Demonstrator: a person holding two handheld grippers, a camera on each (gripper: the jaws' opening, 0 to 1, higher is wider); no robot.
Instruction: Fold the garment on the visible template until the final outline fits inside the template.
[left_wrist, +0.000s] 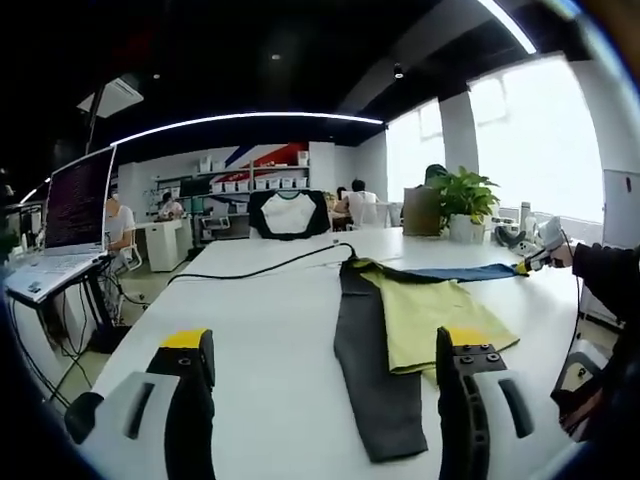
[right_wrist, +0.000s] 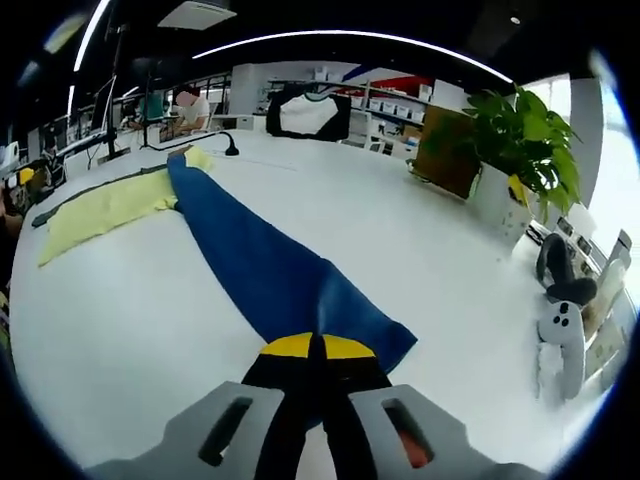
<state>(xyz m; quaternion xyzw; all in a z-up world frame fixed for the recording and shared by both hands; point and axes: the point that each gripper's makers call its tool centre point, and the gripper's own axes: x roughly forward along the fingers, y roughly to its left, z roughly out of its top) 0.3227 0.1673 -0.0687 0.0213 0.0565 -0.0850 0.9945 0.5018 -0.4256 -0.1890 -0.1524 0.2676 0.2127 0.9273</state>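
We could not make out the template on the tabletop. In the right gripper view the right tool covered the blue sleeve's near end. The laptop's screen text was too small to read.

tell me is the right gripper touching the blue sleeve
Touching. The right gripper view shows the right gripper with jaws closed on the blue sleeve end.
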